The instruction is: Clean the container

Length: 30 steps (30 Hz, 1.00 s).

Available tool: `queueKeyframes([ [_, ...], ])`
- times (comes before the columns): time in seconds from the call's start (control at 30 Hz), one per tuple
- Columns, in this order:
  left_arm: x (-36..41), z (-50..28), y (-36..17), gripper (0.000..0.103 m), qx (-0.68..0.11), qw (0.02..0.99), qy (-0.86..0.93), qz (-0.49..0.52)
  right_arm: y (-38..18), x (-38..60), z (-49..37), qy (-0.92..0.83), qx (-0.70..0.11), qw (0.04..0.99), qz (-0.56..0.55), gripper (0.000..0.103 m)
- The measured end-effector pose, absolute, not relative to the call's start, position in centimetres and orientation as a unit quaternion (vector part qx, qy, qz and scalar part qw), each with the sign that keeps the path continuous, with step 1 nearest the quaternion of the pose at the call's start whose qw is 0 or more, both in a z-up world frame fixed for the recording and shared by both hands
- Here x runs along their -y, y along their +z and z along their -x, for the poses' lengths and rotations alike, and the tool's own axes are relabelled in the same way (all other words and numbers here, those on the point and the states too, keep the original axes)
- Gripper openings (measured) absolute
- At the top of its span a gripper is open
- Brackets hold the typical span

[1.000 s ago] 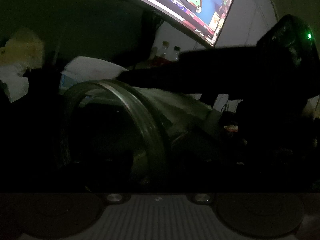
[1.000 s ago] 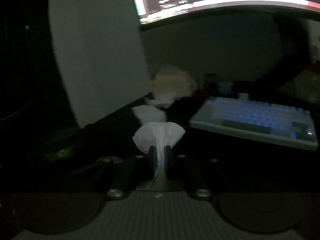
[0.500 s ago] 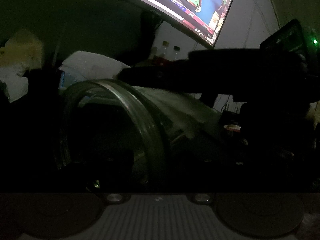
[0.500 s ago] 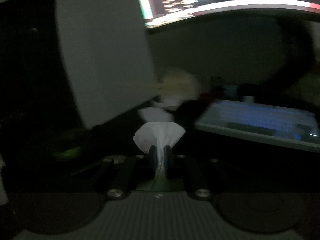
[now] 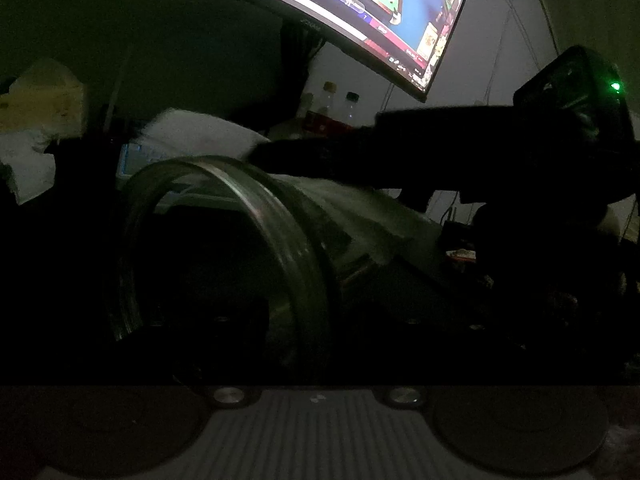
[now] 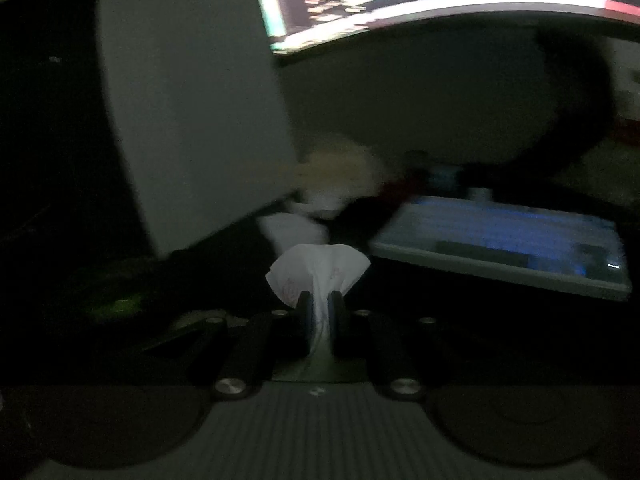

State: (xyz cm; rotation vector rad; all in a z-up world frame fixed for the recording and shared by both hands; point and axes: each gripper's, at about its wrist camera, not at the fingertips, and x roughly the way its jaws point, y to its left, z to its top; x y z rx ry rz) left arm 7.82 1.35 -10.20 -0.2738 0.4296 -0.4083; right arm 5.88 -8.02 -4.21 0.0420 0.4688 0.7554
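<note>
Jar (image 5: pixel 240 248): clear glass, lying on its side close before the left camera, round mouth turned left and toward the lens, body running off to the right. Interior dark; whether it is clean cannot be told in this light.

Left tongs: fingertips lost in shadow under the jar. The jar fills the space ahead of them and looks to be carried there, but the contact itself is hidden, so the grip cannot be confirmed.

Tissue (image 6: pixel 318 276): white, crumpled, fanned out above the right tongs (image 6: pixel 319 308), which are pressed together on its lower part. In the left view a pale sheet (image 5: pixel 360 208) lies along the jar's upper side, beneath the dark body of the right tool (image 5: pixel 440 152); it appears to be this tissue, laid on the outside of the glass.

Progress, as a judgement: wiping is under way on the outer wall. The inside, the rim and the far end look not yet reached, and no rinse or lid is visible.

Surroundings: dark counter; lit keyboard (image 6: pixel 500 240) to the right; curved monitor (image 5: pixel 380 12) far above, screen on; two small bottles (image 5: pixel 340 104) beneath it; heap of pale tissues (image 5: pixel 36 128) at far left; white panel (image 6: pixel 192 120) standing left in the right view.
</note>
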Motion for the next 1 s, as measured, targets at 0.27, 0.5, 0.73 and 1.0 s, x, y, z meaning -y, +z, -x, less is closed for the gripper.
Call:
queueKeyframes([
  [0.27,-1.0,-7.8,-9.8,0.050,-0.220,0.947,-0.194,0.128,-4.4,9.8,-7.5,0.276,-0.248,0.928,-0.013,0.011],
  [0.5,-0.4,-7.0,-9.1,0.012,-0.205,0.949,-0.213,0.107,-4.0,9.0,-6.5,0.340,-0.238,0.909,-0.038,0.011],
  [0.73,-5.0,-7.3,-10.1,0.002,-0.144,0.909,-0.264,0.290,-3.9,10.9,-6.5,0.311,-0.231,0.920,-0.059,0.010],
  [1.0,-3.7,-6.5,-8.6,0.042,-0.168,0.938,-0.238,0.188,-3.5,10.1,-6.5,0.325,-0.240,0.914,-0.035,0.010],
])
